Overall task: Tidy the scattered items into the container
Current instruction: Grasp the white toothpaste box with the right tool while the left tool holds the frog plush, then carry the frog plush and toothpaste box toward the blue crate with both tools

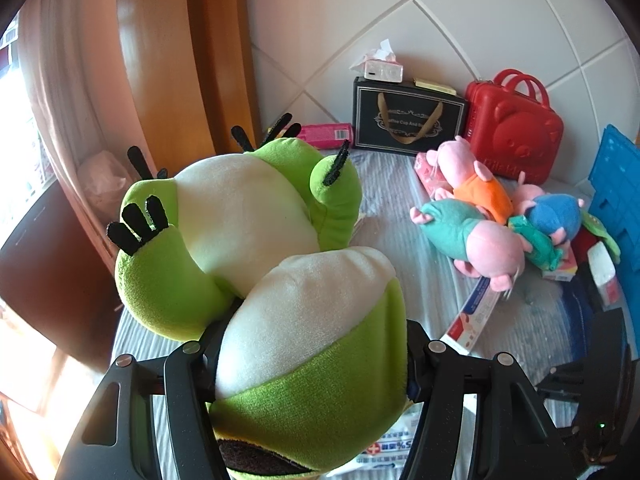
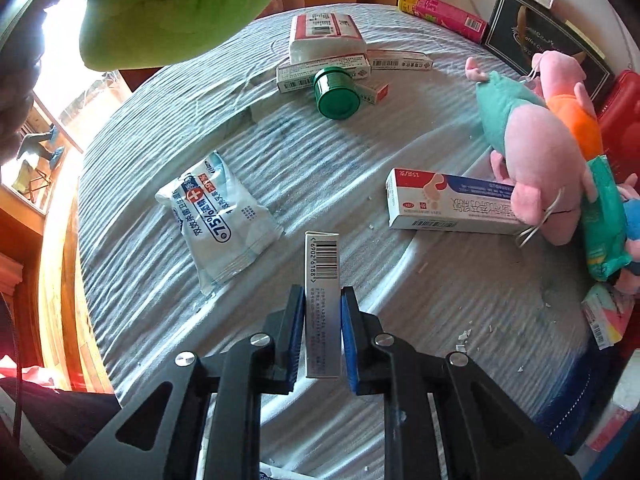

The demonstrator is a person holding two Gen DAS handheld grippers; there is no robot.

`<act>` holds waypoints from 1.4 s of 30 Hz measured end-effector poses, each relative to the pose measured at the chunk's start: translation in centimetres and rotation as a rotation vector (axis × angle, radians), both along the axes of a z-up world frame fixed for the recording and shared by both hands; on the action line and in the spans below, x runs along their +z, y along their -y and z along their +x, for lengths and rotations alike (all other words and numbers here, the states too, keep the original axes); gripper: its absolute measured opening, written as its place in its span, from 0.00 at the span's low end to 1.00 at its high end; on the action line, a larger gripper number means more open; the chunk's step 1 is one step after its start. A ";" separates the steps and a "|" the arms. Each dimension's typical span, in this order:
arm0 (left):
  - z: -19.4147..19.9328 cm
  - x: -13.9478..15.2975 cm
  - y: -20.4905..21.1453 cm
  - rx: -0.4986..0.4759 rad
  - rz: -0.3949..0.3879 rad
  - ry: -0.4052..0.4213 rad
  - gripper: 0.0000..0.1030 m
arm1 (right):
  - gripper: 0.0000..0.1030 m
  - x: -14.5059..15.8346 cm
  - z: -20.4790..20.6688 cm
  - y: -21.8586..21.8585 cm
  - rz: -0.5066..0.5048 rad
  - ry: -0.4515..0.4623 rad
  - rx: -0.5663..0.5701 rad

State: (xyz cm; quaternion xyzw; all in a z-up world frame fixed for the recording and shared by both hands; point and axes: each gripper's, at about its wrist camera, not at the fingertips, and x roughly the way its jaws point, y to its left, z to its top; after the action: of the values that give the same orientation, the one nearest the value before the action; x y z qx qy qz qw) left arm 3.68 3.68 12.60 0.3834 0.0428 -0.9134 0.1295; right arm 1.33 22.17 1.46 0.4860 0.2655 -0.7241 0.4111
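My left gripper (image 1: 308,344) is shut on a green and white frog plush (image 1: 256,232), held up above the striped bed; the plush also shows at the top left of the right wrist view (image 2: 168,12). My right gripper (image 2: 322,300) is shut on a slim silver box with a barcode (image 2: 322,280), just above the bedcover. On the bed lie a wet-wipes pack (image 2: 224,216), a long white, red and blue box (image 2: 448,204), a green jar (image 2: 336,94), several small boxes (image 2: 324,40) and pig plush toys (image 1: 476,220). A blue crate (image 1: 616,200) stands at the right.
A black gift bag (image 1: 404,118) with a tissue box (image 1: 382,68) on top and a red bear case (image 1: 516,128) stand at the padded headboard. A pink tube (image 2: 444,14) lies beside the bag. A wooden wardrobe (image 1: 168,60) and curtain are at the left.
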 end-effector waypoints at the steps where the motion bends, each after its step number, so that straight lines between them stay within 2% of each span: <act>1: 0.0 0.2 -0.1 0.000 0.000 -0.003 0.60 | 0.17 0.5 -0.1 -0.2 -0.006 -0.006 -0.007; 10: -0.1 2.9 -2.1 -0.013 -0.017 -0.041 0.61 | 0.17 5.4 -0.8 -2.6 -0.057 -0.062 -0.085; 22: 1.0 7.7 -6.2 -0.025 -0.041 -0.094 0.61 | 0.17 13.8 0.0 -7.4 -0.140 -0.146 -0.172; 30: 1.4 11.1 -10.6 -0.045 -0.061 -0.124 0.61 | 0.17 18.3 0.4 -12.3 -0.192 -0.195 -0.226; 42: 1.6 15.6 -19.7 -0.131 -0.086 -0.189 0.61 | 0.17 23.5 0.3 -21.9 -0.238 -0.259 -0.308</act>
State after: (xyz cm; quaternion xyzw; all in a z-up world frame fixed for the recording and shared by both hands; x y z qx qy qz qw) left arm 5.26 23.41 28.20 0.2917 -0.0094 -0.9530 0.0812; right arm 1.60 44.03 24.93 0.3720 0.1514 -0.8608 0.3127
